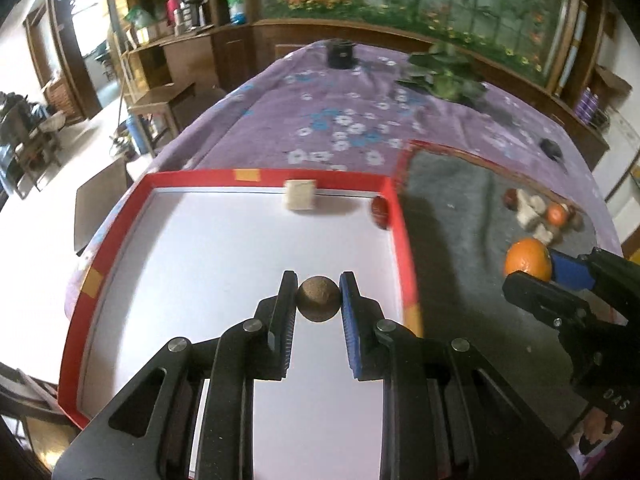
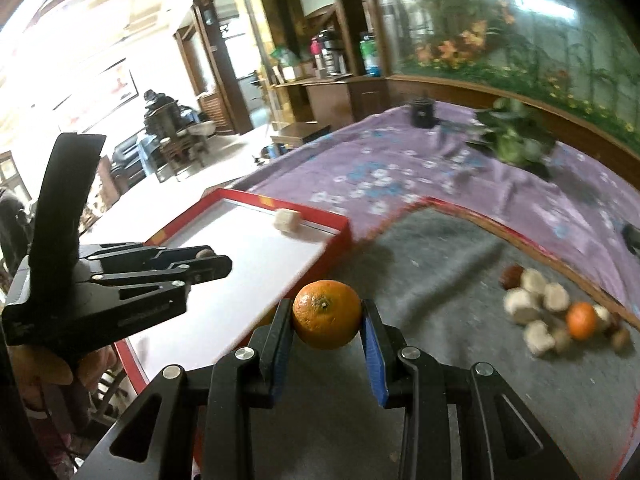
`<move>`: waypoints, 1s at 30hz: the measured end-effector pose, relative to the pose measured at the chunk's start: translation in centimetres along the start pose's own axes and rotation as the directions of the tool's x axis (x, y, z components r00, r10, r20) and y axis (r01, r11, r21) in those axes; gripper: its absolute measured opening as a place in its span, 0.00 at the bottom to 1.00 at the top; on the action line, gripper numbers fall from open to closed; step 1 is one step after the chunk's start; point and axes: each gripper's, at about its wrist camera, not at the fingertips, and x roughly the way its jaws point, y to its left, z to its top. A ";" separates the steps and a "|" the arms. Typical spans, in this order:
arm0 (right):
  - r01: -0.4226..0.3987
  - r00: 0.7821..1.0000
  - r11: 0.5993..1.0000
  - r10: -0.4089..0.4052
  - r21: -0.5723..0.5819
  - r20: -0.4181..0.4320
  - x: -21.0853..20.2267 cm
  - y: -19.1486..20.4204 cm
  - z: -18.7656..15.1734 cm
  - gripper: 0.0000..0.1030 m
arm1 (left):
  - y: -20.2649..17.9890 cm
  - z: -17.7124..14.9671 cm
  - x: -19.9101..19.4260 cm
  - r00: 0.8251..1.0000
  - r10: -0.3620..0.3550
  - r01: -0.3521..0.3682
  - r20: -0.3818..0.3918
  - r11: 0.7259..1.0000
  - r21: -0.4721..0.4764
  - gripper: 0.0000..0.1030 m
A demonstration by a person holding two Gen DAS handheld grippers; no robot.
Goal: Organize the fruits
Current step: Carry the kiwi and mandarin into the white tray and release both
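My left gripper (image 1: 319,286) is shut on a small brown round fruit (image 1: 319,299) and holds it over the white floor of a red-rimmed tray (image 1: 396,216). A beige cube (image 1: 300,195) and a dark red fruit (image 1: 380,210) lie at the tray's far edge. My right gripper (image 2: 326,312) is shut on an orange (image 2: 327,314), held over a grey mat (image 2: 440,280) beside the tray (image 2: 332,240). The orange also shows in the left wrist view (image 1: 527,261). A pile of beige cubes, a small orange (image 2: 581,320) and brown fruits lies on the mat.
The table has a purple flowered cloth (image 1: 320,120). A black cup (image 1: 340,53) and a green leafy plant (image 1: 444,72) stand at its far end. A small dark object (image 1: 551,148) lies at the right. Wooden shelves and a mural wall are behind.
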 end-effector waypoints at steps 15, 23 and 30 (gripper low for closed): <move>-0.064 0.991 0.992 0.049 -0.113 -0.126 9.6 3.1 4.4 0.31 | 3.4 2.2 3.9 0.997 0.029 -0.034 -0.076 0.998 -0.060 0.20; -0.065 0.982 0.983 0.032 -0.170 -0.187 11.8 3.7 3.7 0.32 | 3.9 1.9 5.5 0.991 0.027 -0.039 -0.134 0.996 -0.083 0.20; -0.060 0.990 0.984 0.036 -0.170 -0.138 8.4 3.7 3.1 0.42 | 3.7 2.0 4.3 0.997 0.032 -0.041 -0.077 0.993 -0.110 0.47</move>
